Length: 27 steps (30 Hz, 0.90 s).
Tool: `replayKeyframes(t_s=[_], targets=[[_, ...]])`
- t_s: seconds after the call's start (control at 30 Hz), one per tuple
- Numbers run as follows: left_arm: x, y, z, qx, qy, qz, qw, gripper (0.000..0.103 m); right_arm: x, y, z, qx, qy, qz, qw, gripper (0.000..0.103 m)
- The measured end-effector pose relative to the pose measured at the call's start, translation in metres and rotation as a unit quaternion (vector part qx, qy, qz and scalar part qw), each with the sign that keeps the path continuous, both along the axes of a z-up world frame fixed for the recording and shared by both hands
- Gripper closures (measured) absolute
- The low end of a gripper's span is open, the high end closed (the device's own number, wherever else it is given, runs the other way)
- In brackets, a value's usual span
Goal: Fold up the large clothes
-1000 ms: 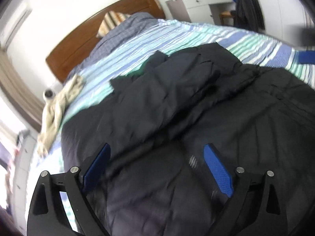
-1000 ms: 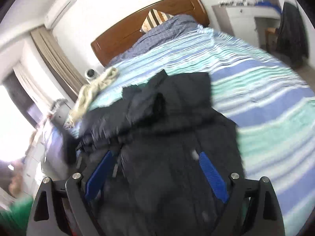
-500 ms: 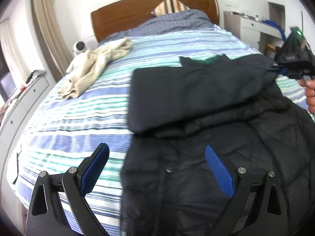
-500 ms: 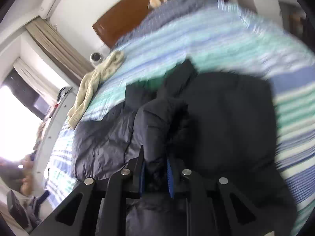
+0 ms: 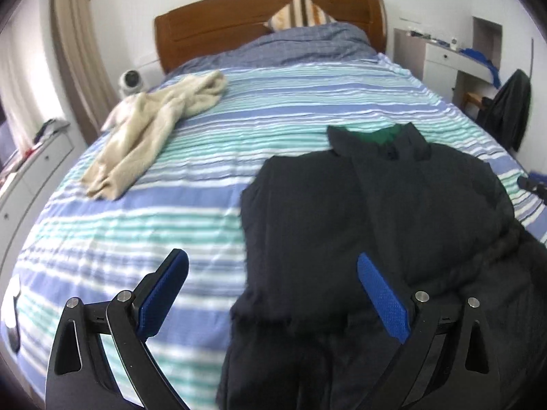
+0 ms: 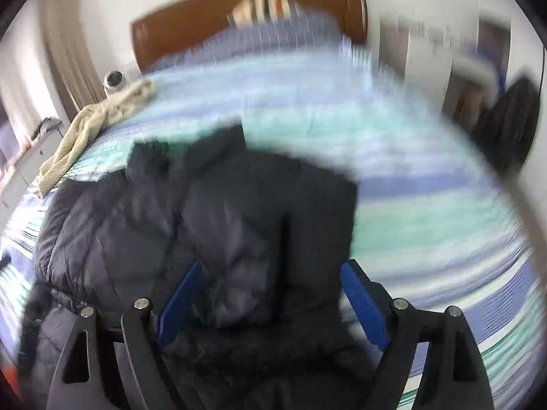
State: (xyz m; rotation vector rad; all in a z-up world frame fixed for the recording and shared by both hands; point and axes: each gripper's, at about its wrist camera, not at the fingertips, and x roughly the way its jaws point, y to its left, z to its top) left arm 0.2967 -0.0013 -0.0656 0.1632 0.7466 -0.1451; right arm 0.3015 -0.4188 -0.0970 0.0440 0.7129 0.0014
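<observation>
1. Jacket [image 5: 393, 225], dark and padded, lay on the striped bed [image 5: 171, 225] in the left wrist view, toward the right side, its collar with a green lining pointing at the headboard [image 5: 259, 13].
2. In that view the left gripper [image 5: 273, 294] was spread wide and held nothing; its left pad [image 5: 164, 294] hung over bare sheet, and its right pad [image 5: 384, 302] over the jacket's near part, so the jacket's left edge ran between the two fingers.
3. A beige garment [image 5: 154, 126] lay crumpled at the far left of the bed, well apart from the jacket, near a small white camera [image 5: 131, 82] by the headboard.
4. A striped pillow [image 5: 301, 13] stood against the headboard, and a white desk [image 5: 451, 58] stood beyond the bed's right side.
5. In the right wrist view, which was blurred, the jacket [image 6: 205, 225] filled the lower middle, with a folded-over sleeve lying on its top.
6. There the right gripper [image 6: 270, 304] was released, fingers apart, just above the jacket; the sleeve fold lay between the pads, and whether they touched it could not be told.
7. The beige garment [image 6: 92, 130] showed at far left.
</observation>
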Motion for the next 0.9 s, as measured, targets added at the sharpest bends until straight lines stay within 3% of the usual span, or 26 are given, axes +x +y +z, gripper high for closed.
replayKeyframes(t_s=[0.07, 0.1, 0.17, 0.27, 0.33, 0.4, 0.57, 0.63, 0.73, 0.8, 0.9], targets=[[0.019, -0.011, -0.017, 0.007, 0.015, -0.013, 0.9998, 0.006, 0.011, 0.018, 0.005, 0.023, -0.006, 0.065, 0.998, 0.019], [0.027, -0.017, -0.03, 0.014, 0.026, -0.017, 0.9994, 0.007, 0.021, 0.026, 0.0, 0.032, 0.002, 0.084, 0.996, 0.025], [0.04, -0.024, -0.058, 0.032, 0.059, -0.014, 0.9976, 0.012, 0.04, 0.036, -0.025, 0.035, 0.034, 0.092, 0.995, 0.036], [0.044, -0.018, -0.094, 0.011, 0.078, -0.006, 0.9969, 0.003, 0.064, 0.036, -0.075, 0.042, 0.108, 0.089, 0.989, 0.036], [0.048, -0.007, -0.097, -0.033, 0.107, 0.0, 0.9937, 0.003, 0.064, 0.037, -0.088, 0.036, 0.114, 0.089, 0.989, 0.036], [0.051, 0.001, -0.087, -0.05, 0.121, 0.01, 0.9914, 0.004, 0.066, 0.037, -0.089, 0.035, 0.122, 0.089, 0.988, 0.036], [0.056, -0.002, -0.036, -0.1, 0.058, 0.001, 0.9933, 0.006, 0.065, 0.033, -0.09, 0.045, 0.112, 0.086, 0.989, 0.036], [0.074, -0.017, -0.03, -0.095, 0.049, -0.009, 0.9942, 0.006, 0.065, 0.036, -0.091, 0.046, 0.105, 0.084, 0.99, 0.036], [0.111, -0.03, -0.055, -0.074, 0.08, 0.011, 0.994, 0.005, 0.057, 0.03, -0.092, 0.049, 0.1, 0.082, 0.99, 0.036], [0.13, -0.024, -0.087, -0.079, 0.121, 0.043, 0.9885, 0.005, 0.056, 0.029, -0.092, 0.055, 0.099, 0.082, 0.99, 0.036], [0.133, -0.02, -0.102, -0.101, 0.128, 0.057, 0.985, 0.0, 0.057, 0.03, -0.093, 0.059, 0.094, 0.084, 0.99, 0.036]])
